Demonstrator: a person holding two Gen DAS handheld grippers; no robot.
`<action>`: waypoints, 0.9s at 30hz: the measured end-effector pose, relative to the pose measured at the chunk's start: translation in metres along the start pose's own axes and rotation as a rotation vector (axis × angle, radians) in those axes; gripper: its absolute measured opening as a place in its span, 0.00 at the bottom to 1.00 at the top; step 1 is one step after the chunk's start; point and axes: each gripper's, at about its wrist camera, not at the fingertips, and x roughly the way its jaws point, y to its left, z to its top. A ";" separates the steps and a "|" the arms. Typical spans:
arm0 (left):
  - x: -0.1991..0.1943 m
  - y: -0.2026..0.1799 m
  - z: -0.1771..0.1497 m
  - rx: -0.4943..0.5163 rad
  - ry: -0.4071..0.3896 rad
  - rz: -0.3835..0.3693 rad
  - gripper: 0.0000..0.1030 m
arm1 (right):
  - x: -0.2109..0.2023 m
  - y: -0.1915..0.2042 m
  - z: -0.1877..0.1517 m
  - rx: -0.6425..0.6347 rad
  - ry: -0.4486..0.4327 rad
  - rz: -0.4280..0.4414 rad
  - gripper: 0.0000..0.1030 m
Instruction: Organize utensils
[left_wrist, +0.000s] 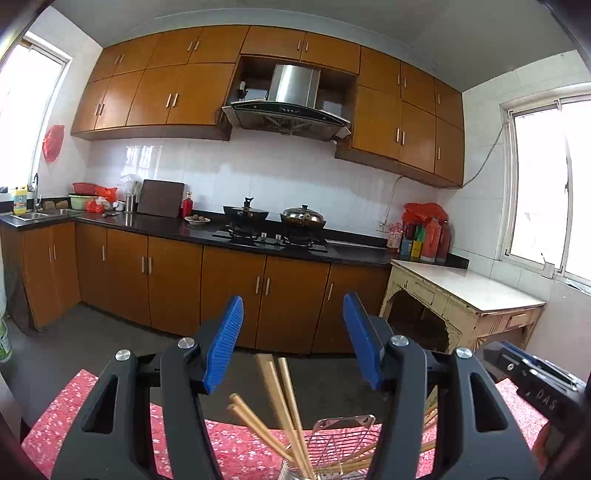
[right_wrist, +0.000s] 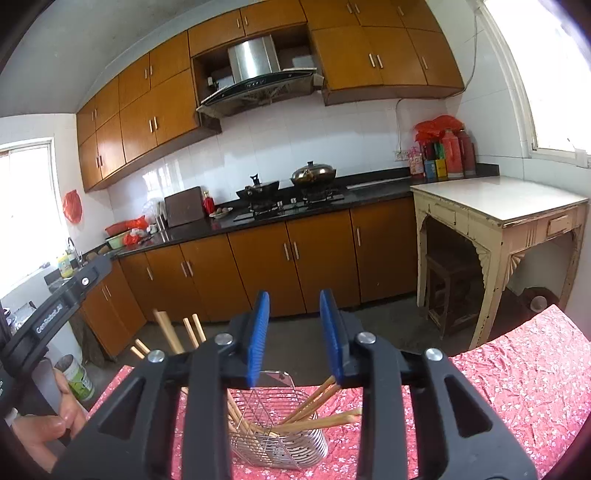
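So the chopsticks (right_wrist: 314, 406) are all sitting in a wire utensil basket (right_wrist: 277, 439) on a table with a red floral tablecloth (right_wrist: 517, 387). They're leaning every which way, some fanned out to the right over the rim, some poking up tall on the left side. The basket stands upright on the cloth, just below and in front of both claws.

The right gripper (right_wrist: 294, 332) hangs just above the basket with its blue pads parted a little, nothing between them. The left gripper (left_wrist: 293, 343) is spread wider, also empty; a few chopstick ends stick up into the gap between its pads in that view, but the pads aren't touching them. A hand (right_wrist: 48, 424) grips the left tool's handle at the lower left of the right wrist view.

Behind all that is a kitchen: brown cabinets, black counter (left_wrist: 166, 225), two lidded woks (left_wrist: 303, 216) on the stove, a range hood (left_wrist: 291, 107) above, and a worn cream side table (right_wrist: 498, 210) by the window.
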 end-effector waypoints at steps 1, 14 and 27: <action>-0.004 0.003 0.002 -0.001 -0.003 0.005 0.56 | -0.004 0.000 0.001 0.000 -0.004 -0.003 0.31; -0.048 0.032 0.006 -0.006 -0.009 0.028 0.72 | -0.058 0.019 -0.005 -0.032 -0.042 -0.005 0.54; -0.102 0.045 -0.055 0.109 0.031 -0.005 0.98 | -0.129 0.048 -0.079 -0.164 -0.126 -0.108 0.96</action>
